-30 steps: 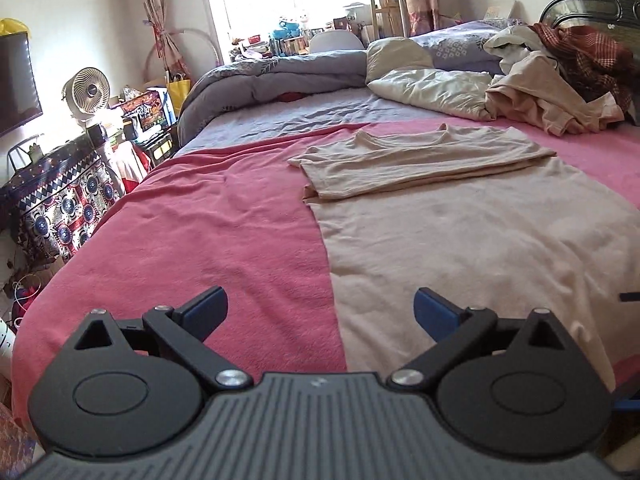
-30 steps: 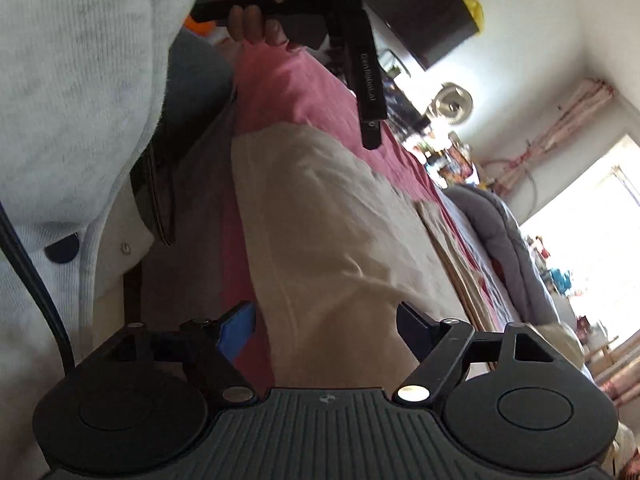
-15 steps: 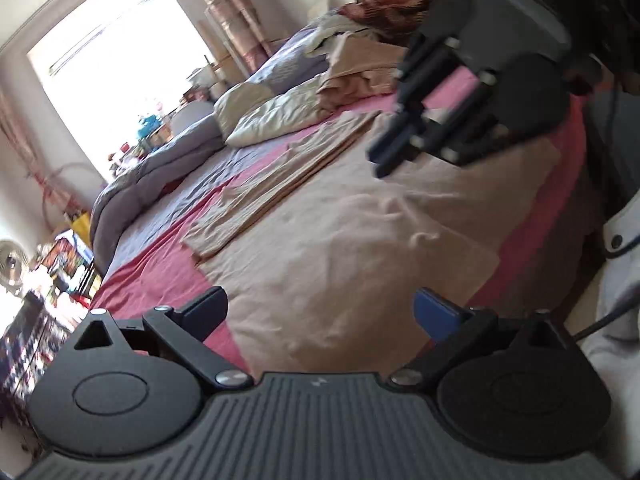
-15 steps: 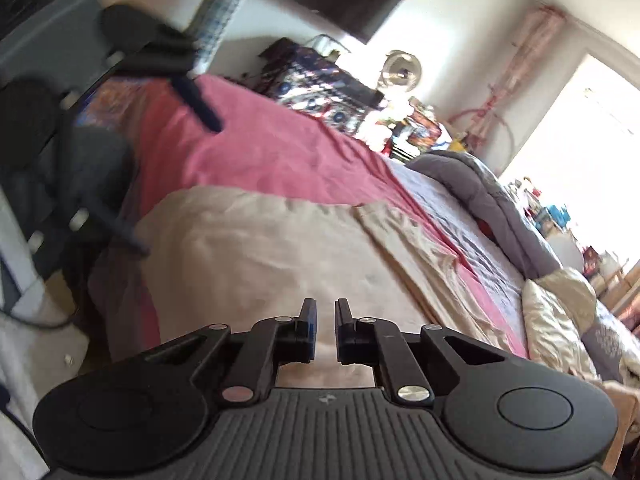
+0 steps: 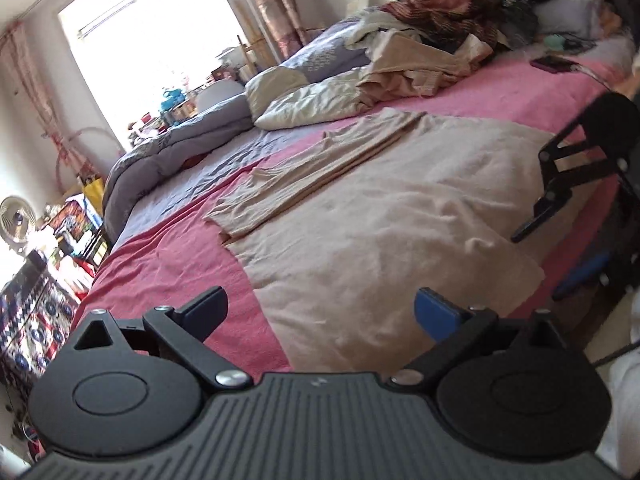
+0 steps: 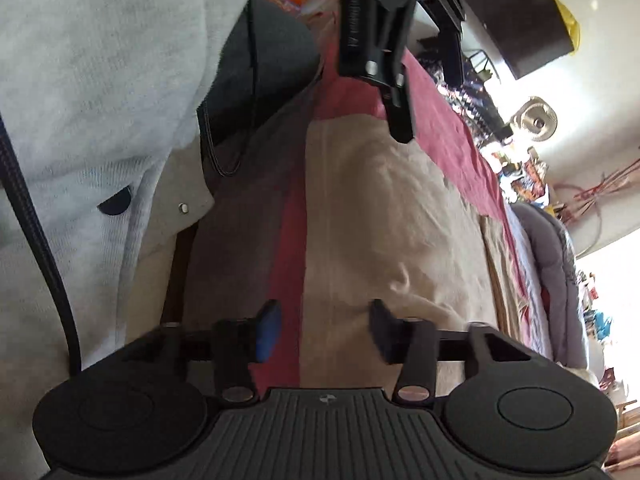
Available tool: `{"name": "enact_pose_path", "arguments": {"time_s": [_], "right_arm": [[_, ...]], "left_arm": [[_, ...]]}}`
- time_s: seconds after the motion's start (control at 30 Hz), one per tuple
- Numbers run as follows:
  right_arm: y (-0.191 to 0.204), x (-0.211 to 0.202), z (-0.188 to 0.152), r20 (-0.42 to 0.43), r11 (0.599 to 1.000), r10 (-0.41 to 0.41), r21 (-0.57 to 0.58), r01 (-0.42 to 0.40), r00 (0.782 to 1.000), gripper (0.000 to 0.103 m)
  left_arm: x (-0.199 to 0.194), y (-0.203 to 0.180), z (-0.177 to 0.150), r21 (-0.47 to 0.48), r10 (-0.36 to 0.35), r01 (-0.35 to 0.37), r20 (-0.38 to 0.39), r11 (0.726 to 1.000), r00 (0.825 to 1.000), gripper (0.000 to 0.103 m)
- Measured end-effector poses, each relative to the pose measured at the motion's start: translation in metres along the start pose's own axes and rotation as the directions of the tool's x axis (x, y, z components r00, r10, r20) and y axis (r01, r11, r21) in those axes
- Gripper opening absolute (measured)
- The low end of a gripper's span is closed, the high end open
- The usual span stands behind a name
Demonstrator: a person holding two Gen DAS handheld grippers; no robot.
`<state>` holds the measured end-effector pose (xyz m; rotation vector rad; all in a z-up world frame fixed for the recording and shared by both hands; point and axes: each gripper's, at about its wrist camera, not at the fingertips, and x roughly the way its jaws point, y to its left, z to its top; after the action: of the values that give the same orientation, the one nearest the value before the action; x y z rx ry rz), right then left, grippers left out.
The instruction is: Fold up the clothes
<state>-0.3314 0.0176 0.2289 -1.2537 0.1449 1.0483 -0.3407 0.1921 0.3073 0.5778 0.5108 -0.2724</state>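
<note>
A large beige cloth [image 5: 380, 220] lies spread flat on the pink bed sheet [image 5: 168, 264], reaching the near edge of the bed. A folded beige garment [image 5: 312, 176] rests at its far side. My left gripper [image 5: 322, 308] hovers open and empty over the cloth's near left edge. My right gripper [image 5: 560, 248] shows at the right beyond the bed's edge, jaws apart. In the right wrist view my right gripper [image 6: 324, 328] is open and empty above the cloth's hem [image 6: 380, 220], and the left gripper [image 6: 428, 92] hangs over the far end.
A heap of unfolded clothes [image 5: 432, 52] and a cream quilt [image 5: 312, 96] lie near the head of the bed, a grey duvet [image 5: 180, 148] along the far side. A phone [image 5: 554, 63] rests on the sheet. The person's grey hoodie [image 6: 100, 80] is close at left.
The right gripper was shut half a second ago and now stands open. Both views have swung; the left gripper stayed open throughout.
</note>
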Motion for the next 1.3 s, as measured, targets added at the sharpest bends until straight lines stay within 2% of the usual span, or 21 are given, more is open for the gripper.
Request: {"name": "enact_pose_path", "arguments": {"time_s": [0.03,0.1,0.17,0.23,0.27,0.33,0.43,0.53,0.63,0.73,0.8,0.87,0.9,0.93,0.97,1.0,1.1,1.2,1.23,1.27,1.3], "right_arm": [[0.004,0.001,0.000,0.017,1.000,-0.017,-0.018,0.017,1.000,0.077],[0.007,0.009,0.001,0.003,0.998,-0.033,-0.059,0.033,0.999,0.071],[0.002,0.017,0.000,-0.027,0.996,-0.076,-0.053,0.075,0.997,0.043],[-0.007,0.022,-0.003,-0.066,0.993,-0.114,-0.023,0.113,0.991,0.039],[-0.012,0.024,-0.004,-0.079,0.993,-0.118,-0.004,0.118,0.990,0.032],[-0.026,0.022,-0.003,-0.092,0.993,-0.098,0.060,0.104,0.991,0.027],[-0.055,0.012,0.002,-0.097,0.978,-0.086,0.181,0.103,0.992,0.014],[-0.096,0.006,0.002,-0.101,0.932,-0.140,0.322,0.165,0.985,0.013],[-0.133,0.017,-0.007,-0.134,0.883,-0.154,0.427,0.198,0.979,0.012],[-0.156,0.031,-0.014,-0.141,0.842,-0.118,0.511,0.174,0.983,0.012],[-0.167,0.033,-0.017,-0.128,0.810,-0.090,0.568,0.147,0.988,0.012],[-0.175,0.023,-0.021,-0.100,0.760,-0.054,0.641,0.106,0.994,0.012],[-0.179,0.017,-0.023,-0.085,0.736,-0.040,0.672,0.087,0.996,0.012],[-0.181,0.011,-0.027,-0.075,0.716,-0.029,0.694,0.073,0.997,0.012],[-0.181,0.005,-0.031,-0.069,0.701,-0.023,0.710,0.065,0.997,0.012],[-0.181,-0.001,-0.034,-0.067,0.686,-0.020,0.725,0.062,0.998,0.012],[-0.182,-0.014,-0.046,-0.057,0.624,-0.002,0.780,0.046,0.998,0.012],[-0.175,-0.017,-0.057,-0.079,0.599,0.000,0.798,0.063,0.997,0.016],[-0.167,-0.019,-0.062,-0.101,0.585,-0.009,0.806,0.087,0.995,0.025],[-0.157,-0.022,-0.068,-0.124,0.567,-0.013,0.817,0.110,0.992,0.038],[-0.147,-0.027,-0.073,-0.141,0.550,-0.012,0.826,0.124,0.990,0.044]], "left_arm": [[0.000,0.004,0.000,-0.018,0.008,-0.008,-0.002,1.000,1.000,0.102],[0.001,0.011,-0.001,-0.053,0.023,-0.023,-0.007,0.998,1.000,0.102],[0.001,0.018,-0.001,-0.088,0.038,-0.039,-0.012,0.995,0.999,0.102],[0.001,0.025,-0.002,-0.122,0.053,-0.055,-0.018,0.991,0.998,0.102],[0.001,0.029,-0.002,-0.140,0.060,-0.063,-0.021,0.988,0.998,0.102],[0.001,0.034,-0.003,-0.165,0.064,-0.067,-0.026,0.984,0.998,0.102],[-0.009,0.034,0.003,-0.183,0.005,0.000,0.026,0.983,1.000,0.101],[-0.025,0.036,0.014,-0.189,-0.100,0.126,0.138,0.974,0.985,0.102],[-0.023,0.022,0.025,-0.100,-0.164,0.181,0.156,0.978,0.974,0.102],[-0.008,-0.007,0.027,0.058,-0.191,0.185,0.118,0.981,0.975,0.102],[0.007,-0.027,0.025,0.162,-0.198,0.182,0.087,0.970,0.976,0.102],[0.025,-0.043,0.021,0.237,-0.175,0.157,0.056,0.959,0.983,0.100],[0.035,-0.049,0.019,0.260,-0.150,0.135,0.040,0.956,0.988,0.094],[0.045,-0.053,0.018,0.269,-0.127,0.116,0.023,0.956,0.992,0.089],[0.054,-0.055,0.018,0.265,-0.110,0.106,0.002,0.958,0.994,0.080],[0.060,-0.055,0.019,0.251,-0.111,0.110,-0.011,0.962,0.994,0.077],[0.066,-0.054,0.020,0.213,-0.125,0.124,-0.009,0.969,0.992,0.078],[0.066,-0.051,0.022,0.180,-0.061,0.061,-0.003,0.982,0.998,0.078],[0.067,-0.048,0.023,0.149,-0.038,0.039,-0.005,0.988,0.999,0.077],[0.067,-0.043,0.023,0.112,-0.016,0.018,-0.011,0.994,1.000,0.075],[0.069,-0.037,0.023,0.075,0.010,-0.009,-0.018,0.997,1.000,0.074]]}}
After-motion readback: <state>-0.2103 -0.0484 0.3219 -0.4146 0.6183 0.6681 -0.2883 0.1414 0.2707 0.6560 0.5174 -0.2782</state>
